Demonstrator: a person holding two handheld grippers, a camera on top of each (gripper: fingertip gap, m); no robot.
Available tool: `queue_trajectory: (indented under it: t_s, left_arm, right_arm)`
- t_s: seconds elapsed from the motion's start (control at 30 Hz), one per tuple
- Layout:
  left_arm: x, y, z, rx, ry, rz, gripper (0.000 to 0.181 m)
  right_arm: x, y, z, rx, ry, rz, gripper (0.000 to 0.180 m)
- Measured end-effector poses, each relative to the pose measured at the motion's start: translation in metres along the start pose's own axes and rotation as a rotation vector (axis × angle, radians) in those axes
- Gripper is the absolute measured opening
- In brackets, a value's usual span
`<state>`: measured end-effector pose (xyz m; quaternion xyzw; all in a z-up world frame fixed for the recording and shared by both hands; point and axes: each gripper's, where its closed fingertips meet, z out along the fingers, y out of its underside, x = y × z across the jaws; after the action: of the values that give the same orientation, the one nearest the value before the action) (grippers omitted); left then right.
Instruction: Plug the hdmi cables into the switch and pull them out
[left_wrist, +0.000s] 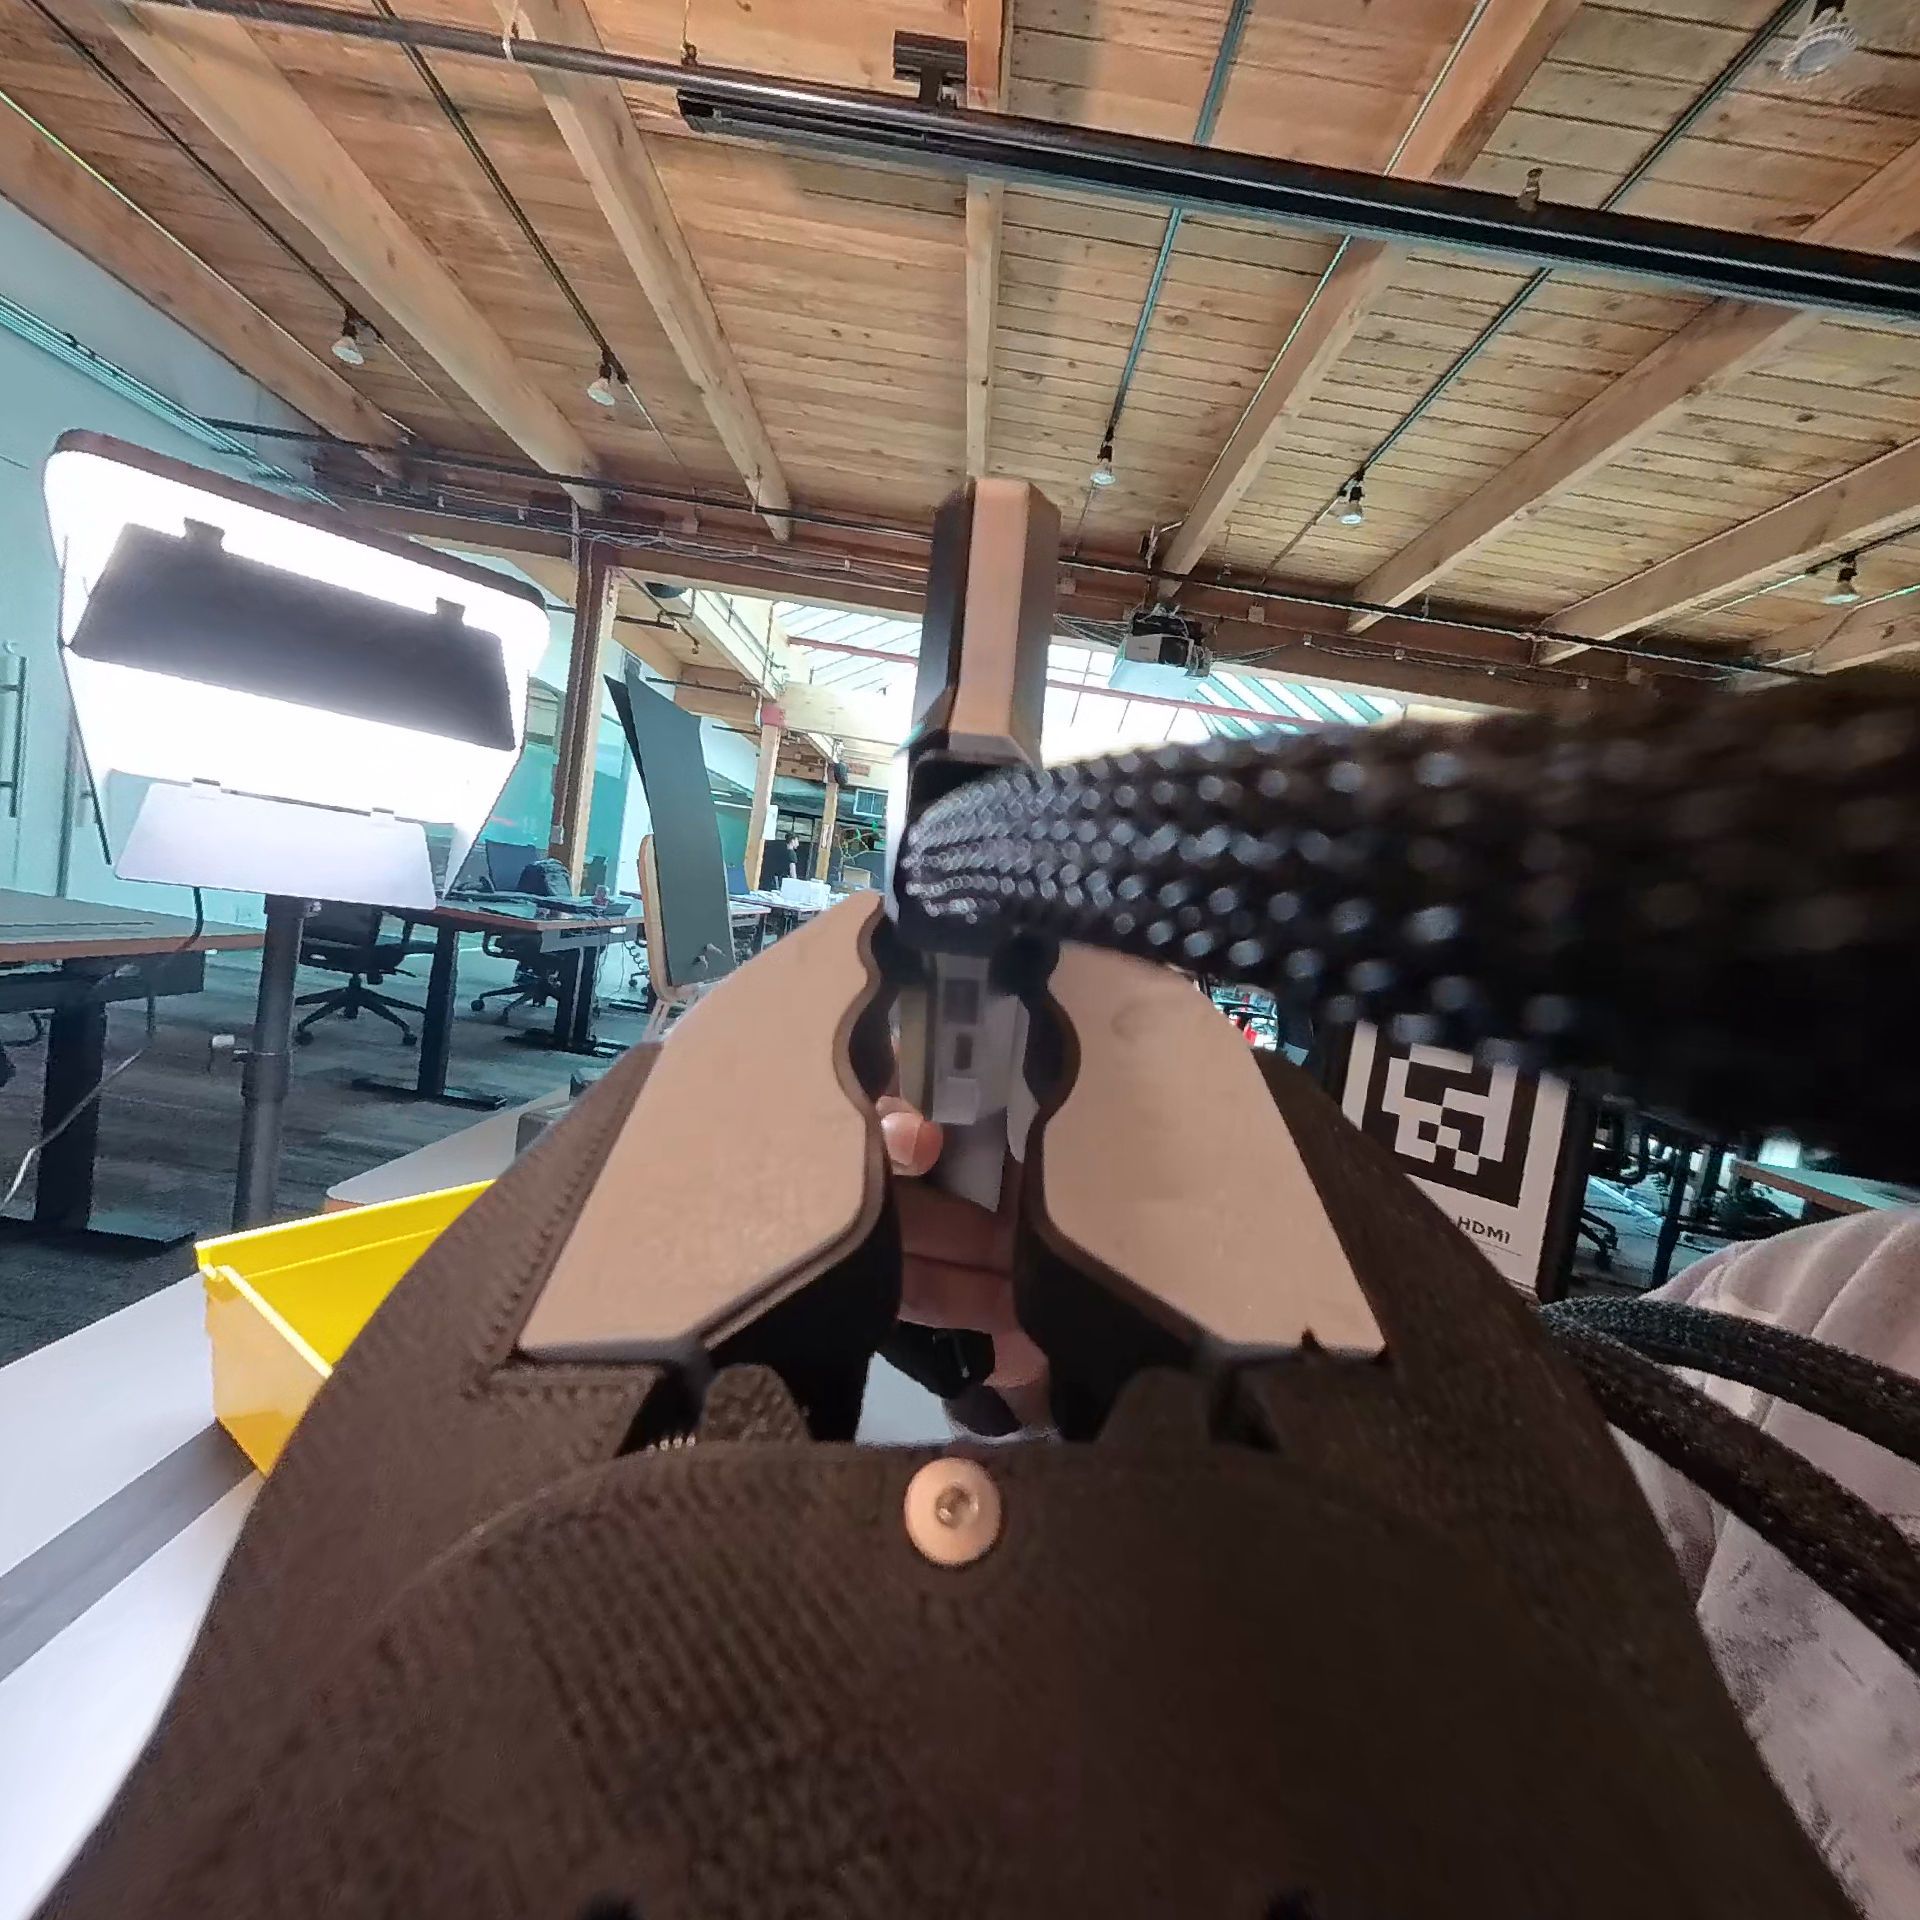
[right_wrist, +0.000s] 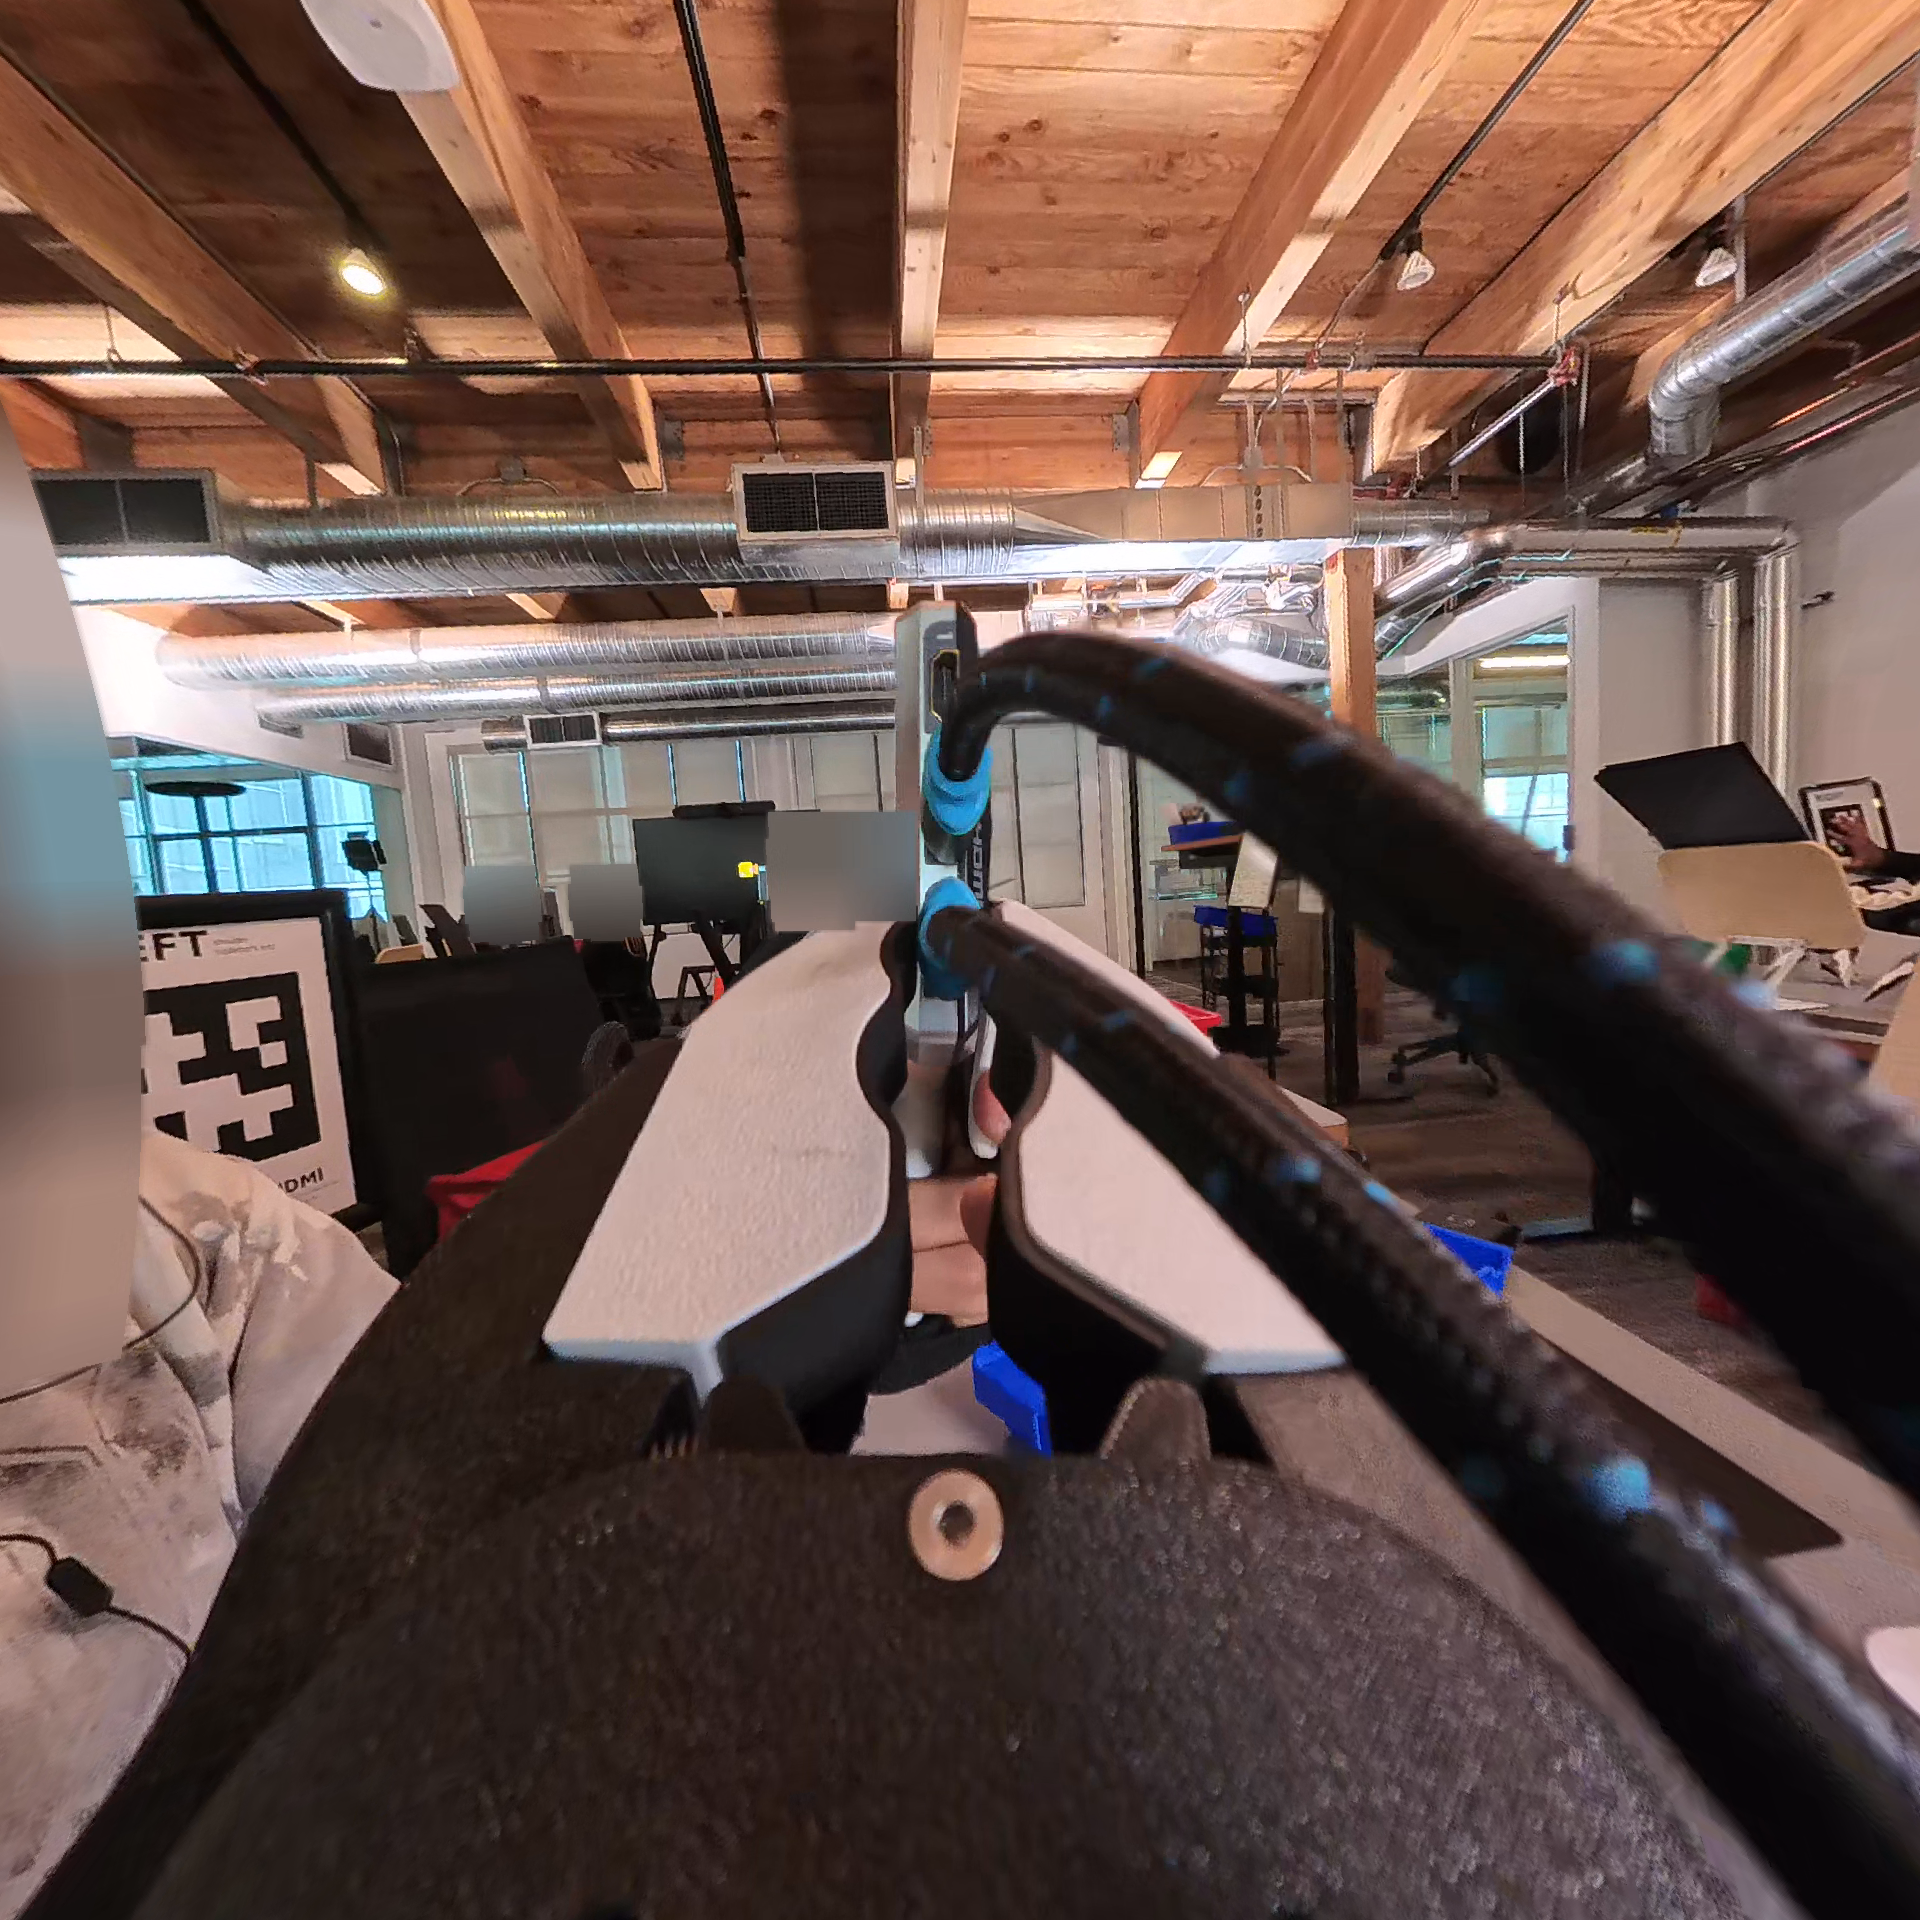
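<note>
Braided black cables with blue collars sit plugged into the switch, which both the left tool and right tool clench edge-on in mid-air, so plugging looks largely done and pulling out remains.

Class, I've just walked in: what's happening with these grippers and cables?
Both hand-held grippers are clamped on one slim grey HDMI switch, held upright from opposite sides. The right gripper view shows two blue-flecked black cables with blue collars plugged into it, and one port above them empty. The left gripper view shows a black-and-white braided cable plugged into the other side. A fingertip shows between its pads.
</note>
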<state>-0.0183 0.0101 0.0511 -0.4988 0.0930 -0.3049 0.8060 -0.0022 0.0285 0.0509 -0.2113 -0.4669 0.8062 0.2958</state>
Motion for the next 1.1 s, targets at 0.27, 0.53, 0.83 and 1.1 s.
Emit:
queue_trajectory:
  t_s: [0.27, 0.53, 0.83, 1.1]
  left_arm:
    - [-0.003, 0.003, 0.002, 0.017, -0.014, -0.009, 0.022]
    - [-0.014, -0.059, -0.043, 0.140, -0.089, 0.045, 0.023]
    - [-0.051, -0.092, -0.090, 0.155, -0.475, 0.302, 0.022]
    - [-0.058, -0.113, -0.117, 0.175, -0.555, 0.354, 0.022]
  right_arm:
    - [0.003, -0.001, -0.003, 0.001, -0.006, 0.006, 0.012]
    - [-0.017, -0.049, -0.035, 0.064, 0.028, -0.134, 0.011]
    - [-0.028, -0.045, -0.028, -0.050, -0.008, -0.034, 0.011]
    - [0.080, -0.020, -0.073, -0.570, 0.468, -0.204, 0.011]
